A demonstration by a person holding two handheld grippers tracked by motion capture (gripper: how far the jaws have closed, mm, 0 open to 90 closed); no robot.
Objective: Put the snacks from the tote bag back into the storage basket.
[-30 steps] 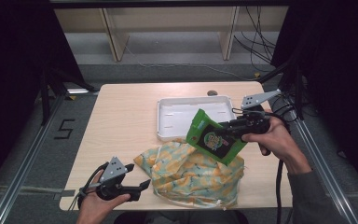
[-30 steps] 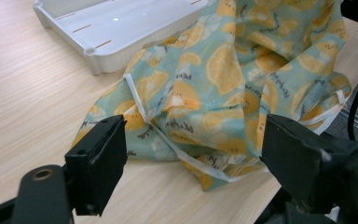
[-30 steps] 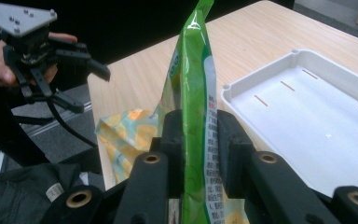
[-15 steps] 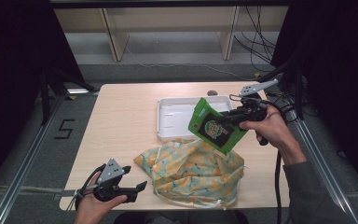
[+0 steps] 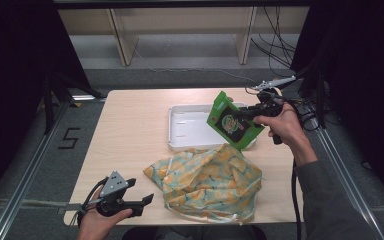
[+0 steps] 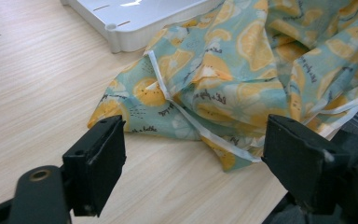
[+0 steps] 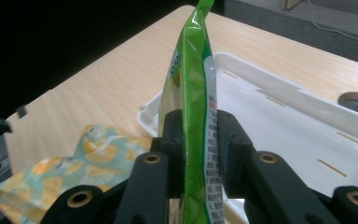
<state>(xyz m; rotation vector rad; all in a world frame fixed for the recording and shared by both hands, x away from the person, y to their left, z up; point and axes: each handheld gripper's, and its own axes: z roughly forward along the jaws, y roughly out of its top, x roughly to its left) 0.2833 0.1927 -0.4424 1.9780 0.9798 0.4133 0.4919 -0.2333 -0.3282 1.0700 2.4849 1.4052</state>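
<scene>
Floor marking: we read a black "5" [image 5: 67, 138] on the grey floor left of the desk [image 5: 130, 130].
Left gripper: we see the left gripper [image 5: 147, 200] low at the desk's near left corner, level, aimed right at the cloth bag; its jaws are spread wide with nothing between them.
Left hand: the left hand [image 5: 97, 222] grips it from below, at the frame's bottom edge.
Cloth bag: the lemon-print drawstring bag [image 5: 207, 182] lies crumpled at the near edge; it carries small dark lettering we cannot read.
Open room: bare wood runs across the whole left half of the desk.
Tray: the white tray [image 5: 190, 127] sits beyond the bag, its near rim touching the cloth.
Green packet: the packet [image 5: 232, 125] hangs tilted above the tray's right end; its print is too small to read.
Right gripper: the right gripper [image 7: 200, 149] is clamped on the packet's edge.
Right hand: the right hand [image 5: 282, 127] is raised near the desk's right edge.
</scene>
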